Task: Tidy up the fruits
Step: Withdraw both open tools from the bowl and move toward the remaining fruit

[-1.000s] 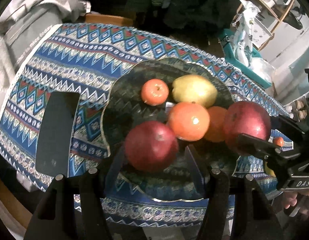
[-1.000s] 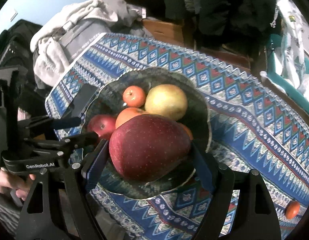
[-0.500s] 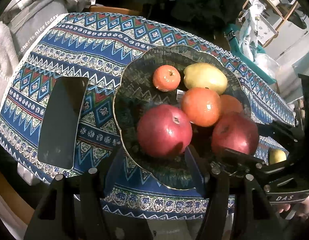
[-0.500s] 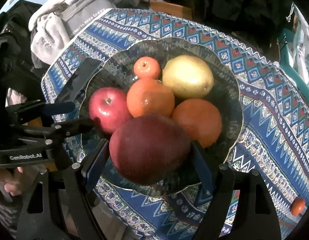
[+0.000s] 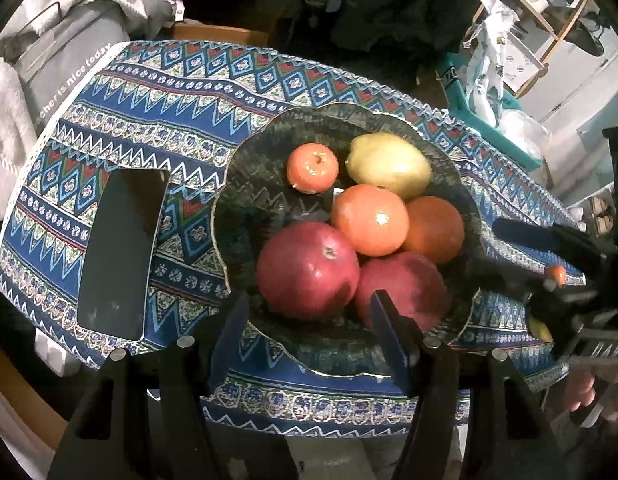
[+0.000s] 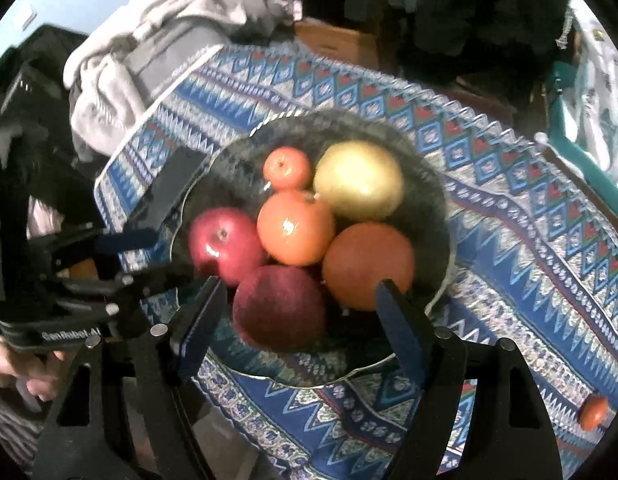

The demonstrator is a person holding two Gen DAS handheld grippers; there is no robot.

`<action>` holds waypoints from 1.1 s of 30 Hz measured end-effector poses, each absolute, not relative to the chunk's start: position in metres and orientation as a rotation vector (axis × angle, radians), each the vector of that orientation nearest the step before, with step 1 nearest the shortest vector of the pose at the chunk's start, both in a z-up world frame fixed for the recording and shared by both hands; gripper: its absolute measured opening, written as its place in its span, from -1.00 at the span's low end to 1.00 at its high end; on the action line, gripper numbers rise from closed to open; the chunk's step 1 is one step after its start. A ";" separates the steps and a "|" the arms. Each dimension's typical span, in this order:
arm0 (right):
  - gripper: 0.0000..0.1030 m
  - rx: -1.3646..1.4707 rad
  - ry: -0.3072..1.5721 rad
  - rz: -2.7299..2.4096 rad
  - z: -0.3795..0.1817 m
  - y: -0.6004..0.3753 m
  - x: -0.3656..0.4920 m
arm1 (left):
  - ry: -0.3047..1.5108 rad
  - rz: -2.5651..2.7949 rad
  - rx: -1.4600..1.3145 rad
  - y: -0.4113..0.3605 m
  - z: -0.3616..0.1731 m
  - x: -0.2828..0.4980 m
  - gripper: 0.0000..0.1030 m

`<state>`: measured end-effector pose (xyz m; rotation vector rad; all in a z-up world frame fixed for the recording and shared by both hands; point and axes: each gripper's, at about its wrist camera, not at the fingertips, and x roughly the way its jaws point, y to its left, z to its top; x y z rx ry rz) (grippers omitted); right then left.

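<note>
A dark patterned plate (image 5: 245, 184) (image 6: 429, 200) on the blue cloth holds a small tangerine (image 5: 312, 167), a yellow pear (image 5: 389, 164) (image 6: 359, 180), two oranges (image 5: 370, 219) (image 6: 367, 266), a bright red apple (image 5: 307, 270) (image 6: 223, 244) and a dark red apple (image 5: 401, 284) (image 6: 279, 308). The dark red apple rests at the plate's near rim. My right gripper (image 6: 299, 320) (image 5: 509, 258) hovers just off it, open and empty, its jaws closing a little. At the plate's left edge my left gripper (image 5: 309, 336) (image 6: 173, 252) stands open with nothing in it.
A black phone (image 5: 121, 248) lies on the cloth left of the plate. A loose small tangerine (image 6: 593, 412) (image 5: 555, 274) and a yellow fruit (image 5: 541, 328) sit near the cloth's right edge. Grey clothes (image 5: 49, 40) pile up at the back left; a teal bin (image 5: 509, 112) stands back right.
The right gripper set the dark red apple down in the plate, let go and drew back from it. The left gripper has stayed open beside the plate.
</note>
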<state>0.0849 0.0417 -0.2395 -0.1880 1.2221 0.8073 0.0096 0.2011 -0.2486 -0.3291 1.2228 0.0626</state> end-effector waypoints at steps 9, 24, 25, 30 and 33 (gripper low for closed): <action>0.52 -0.148 1.156 0.734 -0.206 0.011 0.096 | 1.182 0.025 -0.304 0.180 -0.227 0.016 0.27; 0.52 -0.114 1.095 0.637 -0.175 -0.052 0.092 | 1.090 -0.087 -0.163 0.110 -0.182 0.030 0.39; 0.52 -0.111 1.093 0.624 -0.173 -0.058 0.092 | 1.086 -0.093 -0.152 0.105 -0.180 0.030 0.39; 0.52 -0.090 1.079 0.577 -0.164 -0.088 0.092 | 1.076 -0.124 -0.121 0.083 -0.175 0.034 0.46; 0.52 -0.074 1.075 0.554 -0.159 -0.105 0.092 | 1.079 -0.140 -0.110 0.071 -0.175 0.037 0.46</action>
